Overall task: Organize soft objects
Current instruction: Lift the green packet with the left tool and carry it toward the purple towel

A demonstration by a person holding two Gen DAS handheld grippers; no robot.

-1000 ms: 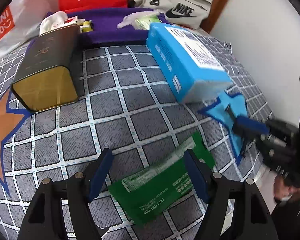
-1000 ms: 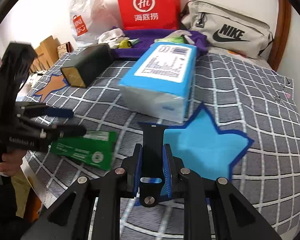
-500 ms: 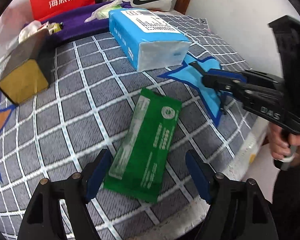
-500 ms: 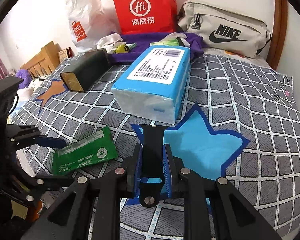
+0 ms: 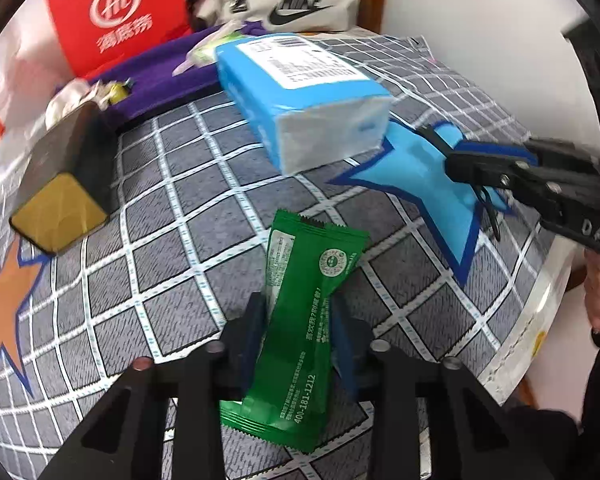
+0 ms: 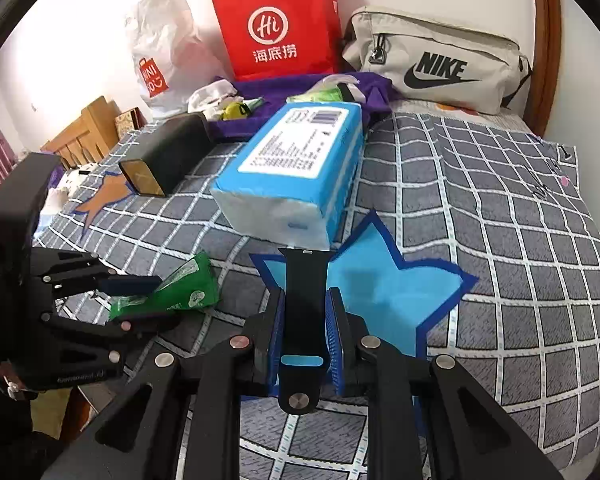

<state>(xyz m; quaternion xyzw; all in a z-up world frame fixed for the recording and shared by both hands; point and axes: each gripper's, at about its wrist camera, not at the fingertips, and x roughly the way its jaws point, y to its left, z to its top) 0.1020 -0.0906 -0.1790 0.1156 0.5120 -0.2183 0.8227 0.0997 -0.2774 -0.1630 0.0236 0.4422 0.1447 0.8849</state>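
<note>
My left gripper is shut on a green soft packet at the near edge of the checked bedspread; the packet also shows in the right wrist view, pinched and lifted at one end. My right gripper is shut on a black watch strap and holds it over the blue star patch. A blue tissue pack lies just beyond the star. The right gripper shows at the right of the left wrist view.
A dark tin box with a gold end lies at the left. A purple cloth with small items, a red paper bag, a white plastic bag and a beige Nike bag stand at the back. The bed edge is at the near side.
My left gripper has closed on the green packet and raised one end off the bedspread. My right gripper has kept hold of the strap over the blue star.
</note>
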